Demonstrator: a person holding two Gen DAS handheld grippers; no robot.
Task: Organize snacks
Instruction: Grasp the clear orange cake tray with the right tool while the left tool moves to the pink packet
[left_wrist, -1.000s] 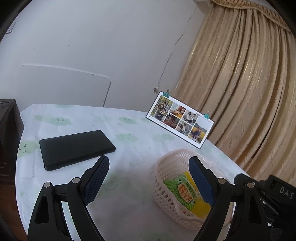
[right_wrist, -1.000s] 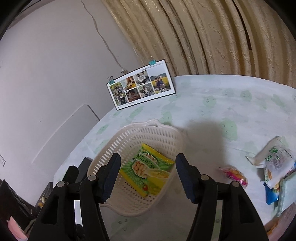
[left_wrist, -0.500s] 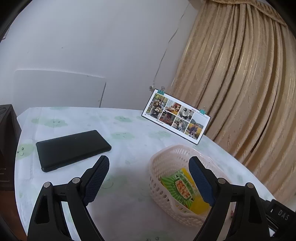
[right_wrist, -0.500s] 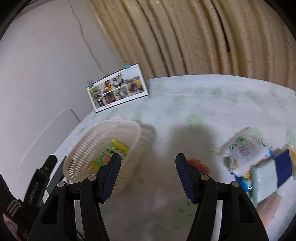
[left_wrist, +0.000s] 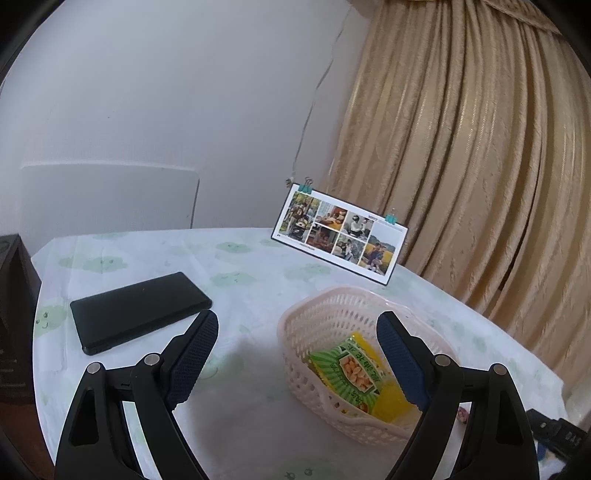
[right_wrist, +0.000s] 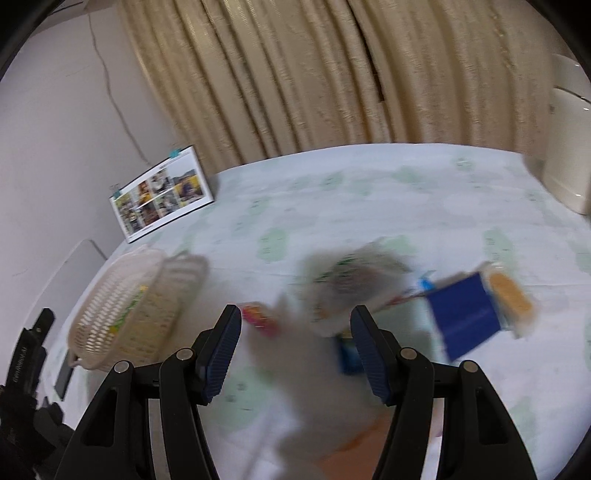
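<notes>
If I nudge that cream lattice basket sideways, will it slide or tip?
The cream plastic lattice basket looks light, holding only one green-and-yellow snack packet, so it would probably slide easily on the cloud-print tablecloth. Its low, wide shape suggests tipping is unlikely unless it is pushed at the rim.

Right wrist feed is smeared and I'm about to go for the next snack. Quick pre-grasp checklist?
1. Right gripper open and empty: ok.
2. Left gripper open and clear of the basket: ok, it holds nothing.
3. Basket has room: ok, only the green packet lies inside.
4. Loose snacks ahead of the right gripper: ok, pink candy, white bag, blue pack on the table.
5. Which snack is lined up between the fingers: cannot tell, picture blurred.
6. Snacks overlapping each other: cannot tell.
</notes>
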